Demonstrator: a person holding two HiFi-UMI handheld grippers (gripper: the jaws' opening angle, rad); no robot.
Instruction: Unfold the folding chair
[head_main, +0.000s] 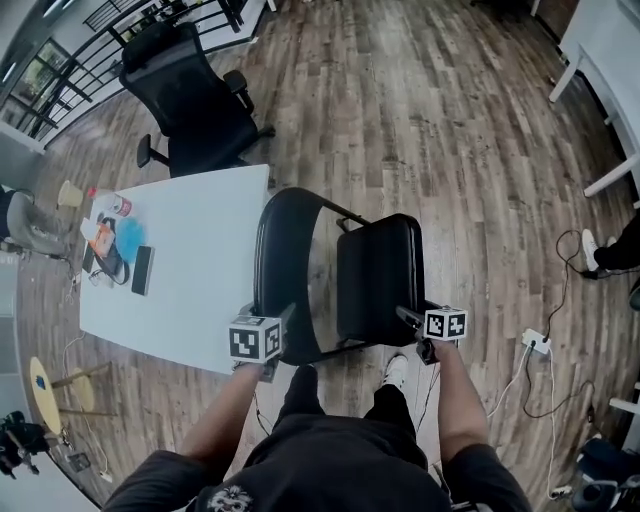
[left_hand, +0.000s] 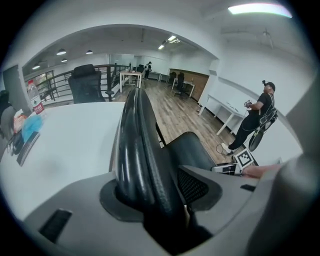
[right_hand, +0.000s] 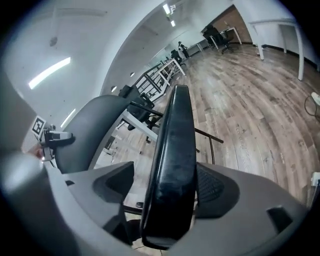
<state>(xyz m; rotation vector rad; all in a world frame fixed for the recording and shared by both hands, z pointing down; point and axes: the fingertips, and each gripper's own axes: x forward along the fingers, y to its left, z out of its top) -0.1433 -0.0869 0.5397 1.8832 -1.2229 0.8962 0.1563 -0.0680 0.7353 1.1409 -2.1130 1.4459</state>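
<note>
The black folding chair stands on the wood floor in front of me, partly spread. Its curved backrest (head_main: 266, 262) is on the left and its padded seat (head_main: 378, 280) on the right. My left gripper (head_main: 280, 322) straddles the backrest's near edge (left_hand: 137, 140), which fills the gap between the jaws; I see no clear pinch. My right gripper (head_main: 410, 320) straddles the seat's near edge (right_hand: 175, 150), with floor showing between the left jaw and the seat. The right gripper view also shows the backrest (right_hand: 85, 130) off to the left.
A white table (head_main: 200, 230) stands close on the chair's left, with a black phone (head_main: 142, 270) and small items on it. A black office chair (head_main: 195, 100) stands behind the table. A power strip (head_main: 535, 342) and cables lie on the right. A person (left_hand: 257, 117) stands further off.
</note>
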